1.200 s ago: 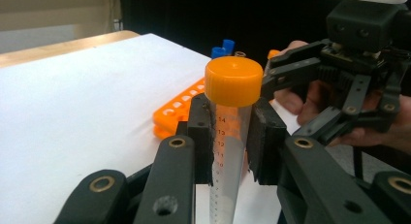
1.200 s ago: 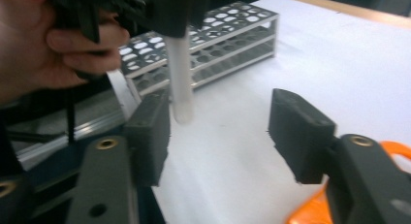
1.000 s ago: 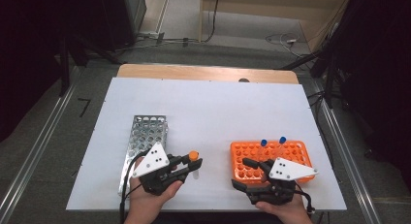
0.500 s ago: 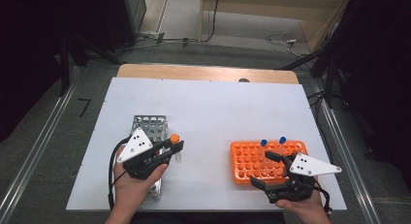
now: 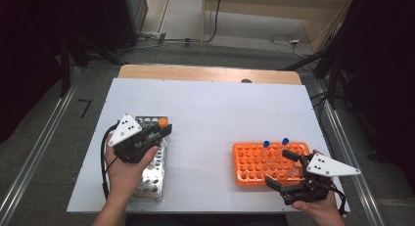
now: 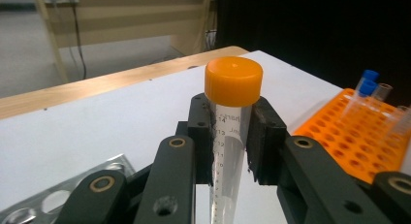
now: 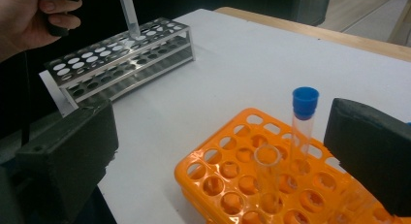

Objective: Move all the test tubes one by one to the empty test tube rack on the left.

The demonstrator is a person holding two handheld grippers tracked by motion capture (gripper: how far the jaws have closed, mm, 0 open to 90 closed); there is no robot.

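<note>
The one readable marking stands on the clear tube [image 6: 231, 151] with the orange cap [image 6: 233, 81], seen in the left gripper view between the two pads of the left tool [image 6: 231, 136]. A printed graduation scale runs down its wall: the number "14" sits just under the cap, with short tick marks and further small digits below it, too small to make out. Beside the scale are fragments of printed words, cut off by the pad, and what looks like "mL". Nothing else carries lettering that can be read.
</note>
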